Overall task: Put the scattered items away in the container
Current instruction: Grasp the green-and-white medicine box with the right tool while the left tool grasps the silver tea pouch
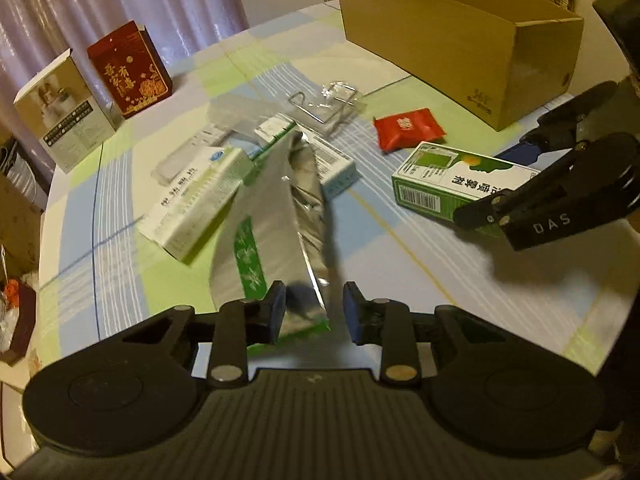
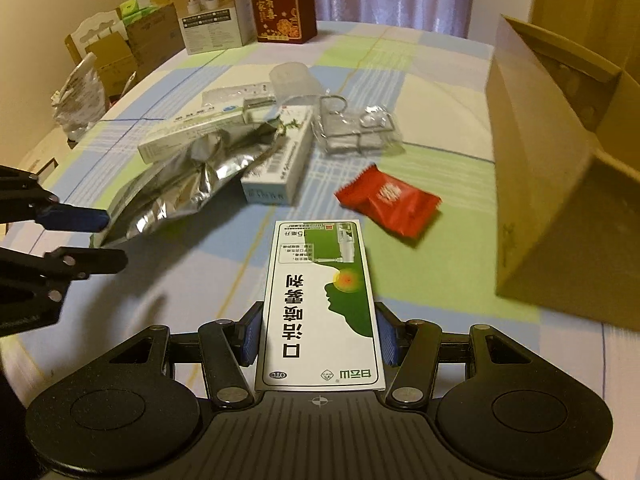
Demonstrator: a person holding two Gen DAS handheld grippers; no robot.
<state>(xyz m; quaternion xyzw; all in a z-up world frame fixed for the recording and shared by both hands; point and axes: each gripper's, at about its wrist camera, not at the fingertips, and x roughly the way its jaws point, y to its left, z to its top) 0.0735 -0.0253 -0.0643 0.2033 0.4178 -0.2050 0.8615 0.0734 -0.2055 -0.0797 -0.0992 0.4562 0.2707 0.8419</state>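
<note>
Right now the cardboard box (image 2: 560,184) I am filling stands open-topped at the far right of the checked tablecloth (image 2: 224,280), ahead and to the right of both tools. My right-hand gripper (image 2: 319,334) is the nearer of the two to it, so I judge that arm should go first, swinging right and up over the near wall.

That gripper is clamped across the green-and-white medicine carton (image 2: 320,304), pads on its two long sides near the end closest to me. The carton's long axis runs straight out along my fingers, pointing away from me, roughly parallel to the container's side; it will need to be lifted and turned to drop in. It looks rigid and flat-faced, printed with a green head profile and dark lettering.

My left-hand gripper (image 1: 314,312) has its jaws moderately apart around the near end of the silver foil pouch (image 1: 276,220). The left pad (image 1: 277,308) seems to touch the foil; the right pad stands clear, so I would not call it a firm hold. The pouch is crumpled and shiny with a green printed strip, and its far end lies among the pile of long white cartons (image 1: 200,200).

Between pile and container lies a small red sachet (image 2: 390,204), flat on the cloth, untouched.
</note>
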